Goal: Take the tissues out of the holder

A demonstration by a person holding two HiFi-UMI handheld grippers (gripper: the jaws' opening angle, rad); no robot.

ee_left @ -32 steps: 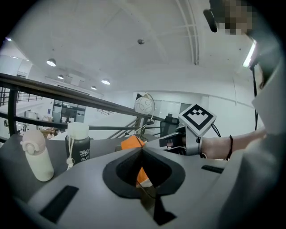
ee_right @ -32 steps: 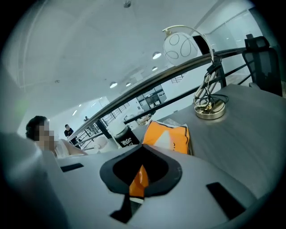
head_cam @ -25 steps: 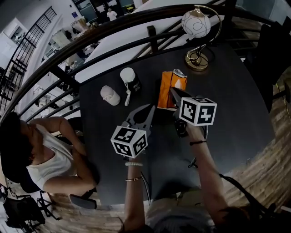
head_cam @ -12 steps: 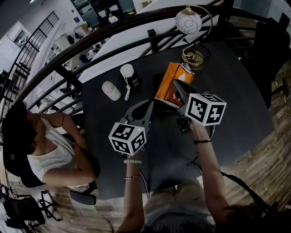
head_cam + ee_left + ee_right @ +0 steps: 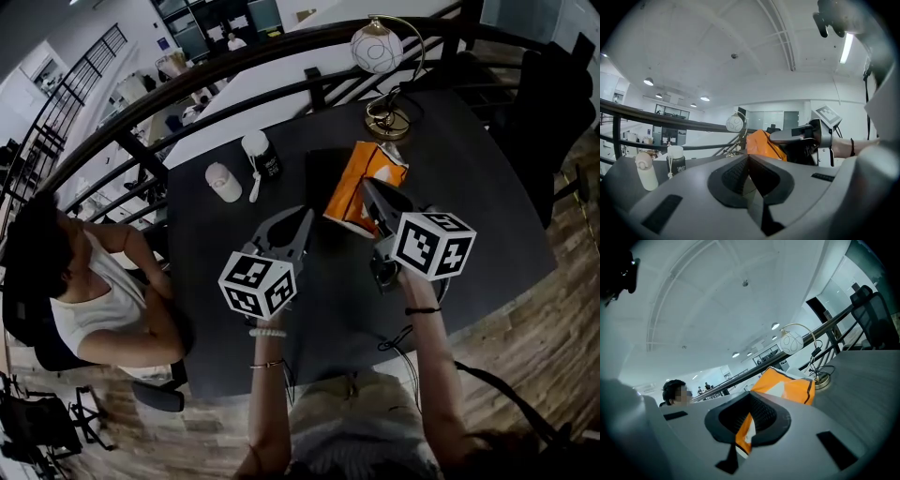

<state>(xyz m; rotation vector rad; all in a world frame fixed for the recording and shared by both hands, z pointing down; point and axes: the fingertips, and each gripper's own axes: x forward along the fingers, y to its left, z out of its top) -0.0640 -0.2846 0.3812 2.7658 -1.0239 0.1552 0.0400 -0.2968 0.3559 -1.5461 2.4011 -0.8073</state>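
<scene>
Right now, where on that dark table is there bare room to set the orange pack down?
The table is bare on its right side, between the lamp and the right claw holding the orange pack. Also bare: the near side, around the left claw. Crowded: the far side, with white bottle and lidded cup.
</scene>
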